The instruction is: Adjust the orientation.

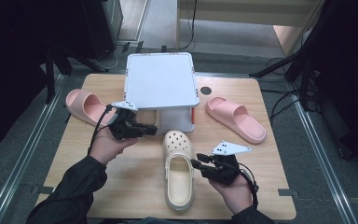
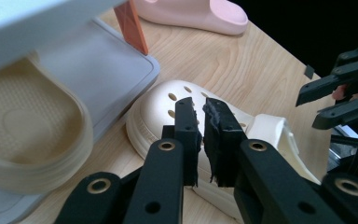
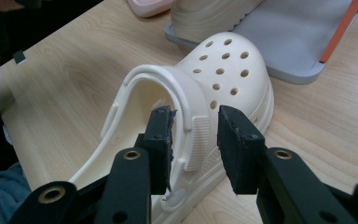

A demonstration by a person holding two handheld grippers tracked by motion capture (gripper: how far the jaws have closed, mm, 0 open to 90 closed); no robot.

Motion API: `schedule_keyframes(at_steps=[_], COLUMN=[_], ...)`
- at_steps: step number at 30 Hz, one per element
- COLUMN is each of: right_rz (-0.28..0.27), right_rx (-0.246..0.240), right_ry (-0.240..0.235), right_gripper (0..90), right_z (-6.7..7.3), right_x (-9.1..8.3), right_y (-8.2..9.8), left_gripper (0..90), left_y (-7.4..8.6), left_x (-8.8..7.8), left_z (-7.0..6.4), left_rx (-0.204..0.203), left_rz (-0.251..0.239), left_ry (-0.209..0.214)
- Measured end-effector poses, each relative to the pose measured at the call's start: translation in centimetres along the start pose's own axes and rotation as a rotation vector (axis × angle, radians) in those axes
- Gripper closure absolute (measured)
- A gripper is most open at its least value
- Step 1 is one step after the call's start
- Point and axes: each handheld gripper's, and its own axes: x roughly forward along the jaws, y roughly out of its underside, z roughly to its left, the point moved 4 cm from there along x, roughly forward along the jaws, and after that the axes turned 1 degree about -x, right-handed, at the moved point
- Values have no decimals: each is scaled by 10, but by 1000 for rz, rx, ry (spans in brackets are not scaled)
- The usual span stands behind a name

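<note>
From above, the cream clog point(image 1: 179, 169) lies on the wooden table point(image 1: 135, 186), toe toward twelve o'clock near the grey rack point(image 1: 161, 79). The left gripper point(image 1: 150, 129) hovers at its ten o'clock, the right gripper point(image 1: 196, 164) at its three o'clock.

The left gripper view shows its jaws almost pressed together, empty, above the toe.

The right gripper view shows jaws spread astride the clog's side wall, not pinching it.

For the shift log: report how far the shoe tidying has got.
Done: one cream clog lies on the rack's lower shelf. In hand: the right gripper's fingers stand open astride the second clog's side wall, not gripping; the left gripper is shut and empty. Left: shelving that clog, probably then the pink slides.
</note>
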Motion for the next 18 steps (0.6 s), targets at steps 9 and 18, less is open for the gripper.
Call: schedule_keyframes(at_steps=[9,18], right_rz=[14,30], right_rx=[41,74], right_ry=[22,38], right_gripper=[597,569], right_z=[4,9], right_x=[5,16], right_y=[10,15], left_gripper=[846,863], left_y=[-16,-34], left_x=[-21,-36], left_z=[7,16], left_rx=[-10,-14], left_rz=[-13,-19], left_ry=[-7,1])
